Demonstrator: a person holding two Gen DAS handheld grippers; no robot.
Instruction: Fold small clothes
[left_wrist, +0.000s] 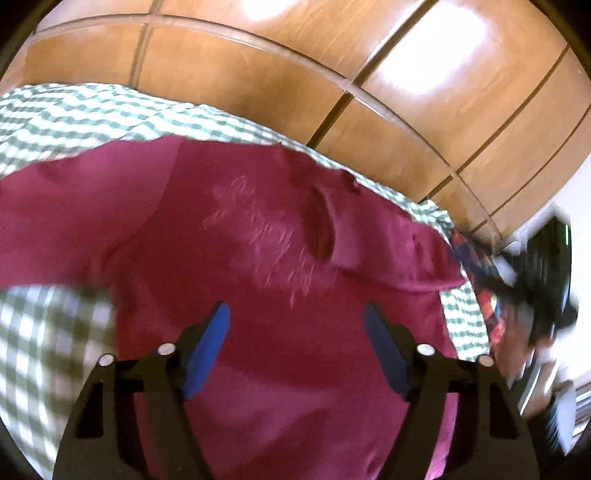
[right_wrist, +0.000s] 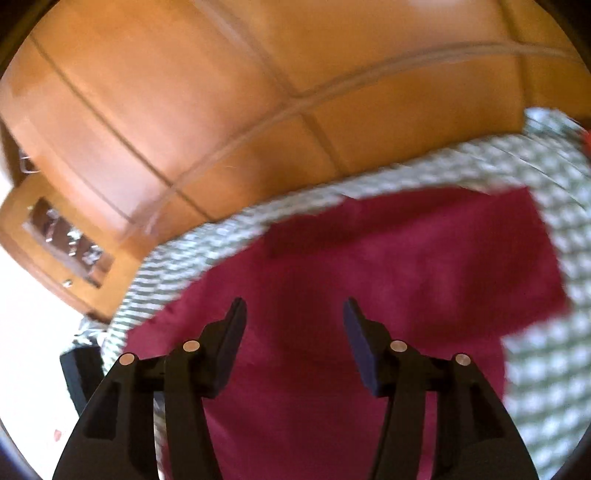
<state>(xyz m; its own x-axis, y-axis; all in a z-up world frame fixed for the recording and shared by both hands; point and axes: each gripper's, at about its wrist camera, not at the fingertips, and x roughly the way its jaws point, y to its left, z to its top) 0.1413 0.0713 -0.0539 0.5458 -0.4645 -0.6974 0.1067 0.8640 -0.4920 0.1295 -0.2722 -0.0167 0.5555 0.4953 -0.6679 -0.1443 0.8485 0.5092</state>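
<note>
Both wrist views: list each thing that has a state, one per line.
left claw: open, empty, over the garment
right claw: open, empty, over the garment
maroon garment: spread on the checked cloth, lightly creased
green checked cloth: laid out under the garment
wooden cabinet doors: shut

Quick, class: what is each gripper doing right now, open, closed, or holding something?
Left gripper: open, holding nothing, above the red garment.
Right gripper: open, holding nothing, above the same garment.
</note>
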